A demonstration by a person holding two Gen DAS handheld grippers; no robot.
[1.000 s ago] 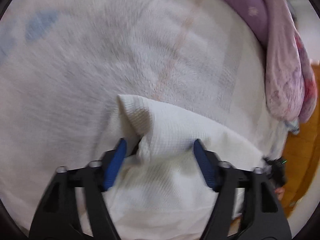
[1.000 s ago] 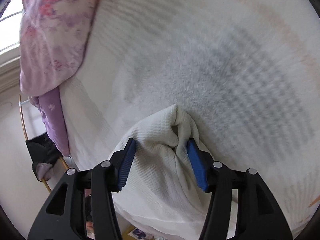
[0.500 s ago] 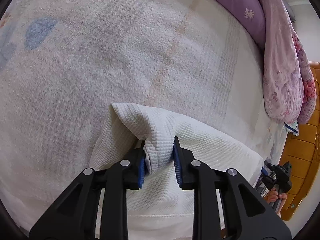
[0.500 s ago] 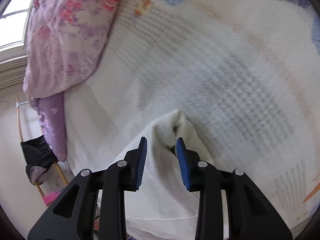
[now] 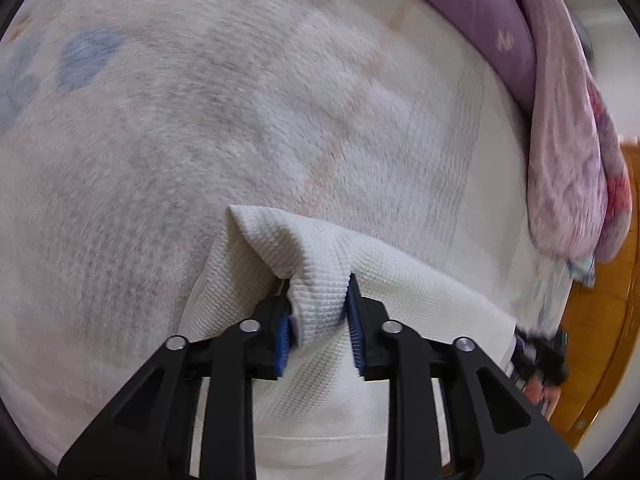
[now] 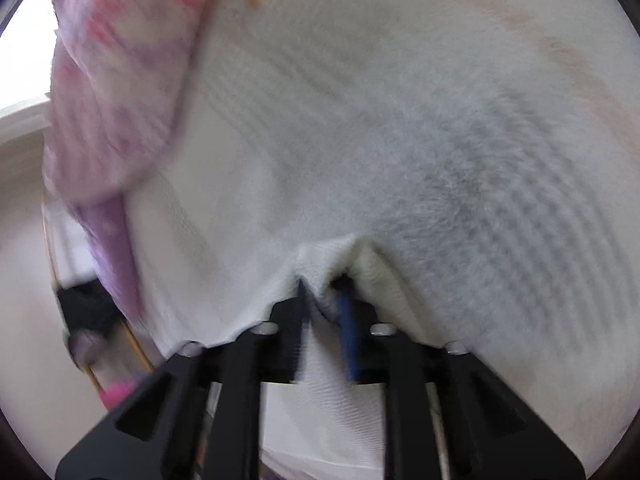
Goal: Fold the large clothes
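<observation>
On the bed point(image 5: 200, 140), over its fuzzy pale blanket, white waffle-knit garment point(image 5: 400, 280) lies bunched at the near edge. Left gripper point(image 5: 318, 300) clenched on a raised fold of it, blue pads pressing both sides. Right gripper point(image 6: 322, 300) also pinching a garment fold; view blurred. Pink floral quilt point(image 5: 568, 160) and purple pillow point(image 5: 480, 8) beside the blanket.

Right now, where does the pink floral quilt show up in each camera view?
Left wrist view: the pink floral quilt hangs along the right edge.
Right wrist view: it fills the upper left corner, blurred.
Shared landmark: the white waffle-knit garment pinched in both tongs, low and central in each view.
</observation>
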